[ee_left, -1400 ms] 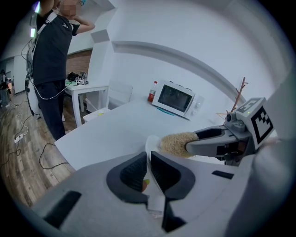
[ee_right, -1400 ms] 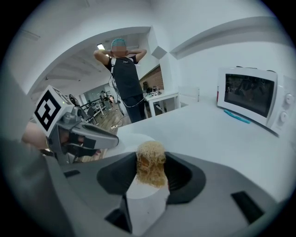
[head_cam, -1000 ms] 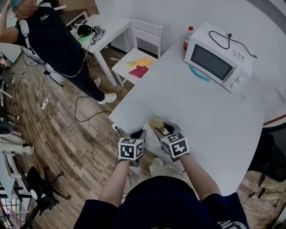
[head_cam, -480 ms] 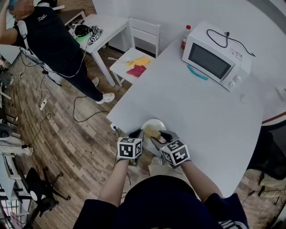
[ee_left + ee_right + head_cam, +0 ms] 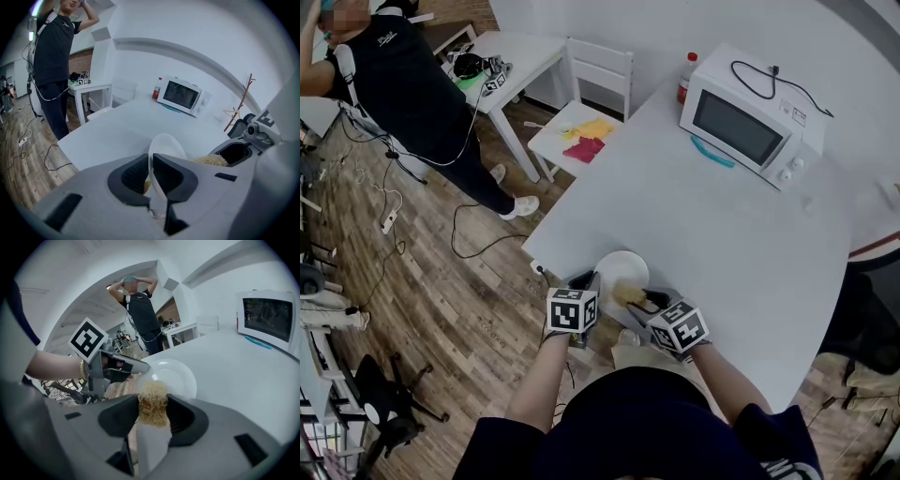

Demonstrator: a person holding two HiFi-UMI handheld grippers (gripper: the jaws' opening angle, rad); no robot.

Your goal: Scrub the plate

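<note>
Mid-scrub at bench's near edge: left gripper (image 5: 589,280) jaws clamp plate (image 5: 624,266) rim, right gripper (image 5: 641,301) jaws grip scrubber (image 5: 152,401); next, press scrubber across plate.

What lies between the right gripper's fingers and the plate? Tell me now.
A straw-coloured scrubbing pad, clamped in the right gripper, sticks out toward the plate; the right gripper view shows it plainly.

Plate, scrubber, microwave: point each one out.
plate (image 5: 622,267), head view, bare upper face of the dish.
scrubber (image 5: 152,401), right gripper view, middle of the fibrous wad.
microwave (image 5: 739,127), head view, door window.
</note>
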